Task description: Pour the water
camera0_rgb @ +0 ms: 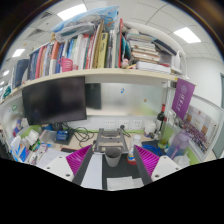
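Observation:
A small grey cup [111, 158] stands on the desk between my gripper's [113, 168] two fingers, with a gap on each side. The gripper is open; its magenta pads [79, 158] spread wide to the left and right of the cup. Just behind the cup sits a grey box-like item [108, 146]. A small bottle or can with red and blue markings [128, 157] stands just right of the cup. I cannot make out any water inside the cup.
White paper sheets [125, 183] lie on the dark desk near the fingers. A black monitor [55, 98] stands at the back left under a shelf of books [100, 50]. A purple poster [182, 97] hangs at the right. Clutter fills both desk sides.

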`<state>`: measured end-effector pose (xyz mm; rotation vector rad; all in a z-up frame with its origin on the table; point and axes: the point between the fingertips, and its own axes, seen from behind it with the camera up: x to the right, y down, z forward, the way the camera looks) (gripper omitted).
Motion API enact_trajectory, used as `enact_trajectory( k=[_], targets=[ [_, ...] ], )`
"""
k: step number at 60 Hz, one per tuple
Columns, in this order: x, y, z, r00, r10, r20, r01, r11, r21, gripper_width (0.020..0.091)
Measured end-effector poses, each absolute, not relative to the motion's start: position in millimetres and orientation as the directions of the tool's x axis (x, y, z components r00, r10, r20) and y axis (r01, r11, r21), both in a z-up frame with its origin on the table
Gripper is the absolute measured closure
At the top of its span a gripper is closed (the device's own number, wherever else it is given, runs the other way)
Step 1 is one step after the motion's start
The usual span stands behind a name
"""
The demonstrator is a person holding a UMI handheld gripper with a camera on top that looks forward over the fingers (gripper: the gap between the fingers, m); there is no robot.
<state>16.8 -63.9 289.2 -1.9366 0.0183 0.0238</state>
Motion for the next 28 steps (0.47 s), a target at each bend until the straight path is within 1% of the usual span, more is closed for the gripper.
enact_trajectory(
  k=[6, 13, 28],
  targets=[
    [-12.5, -77.0, 319.6, 0.999, 0.034, -0.042, -0.029, -0.318, -0.948, 0.0256],
    [-39.0, -89.6, 342.2, 0.997, 0.07, -0.038, -0.017, -0.288, -0.957, 0.0257],
    [-67.1, -111.3, 348.8, 0.994, 0.1, -0.04, -0.008, -0.3, -0.954, 0.026]
  ],
)
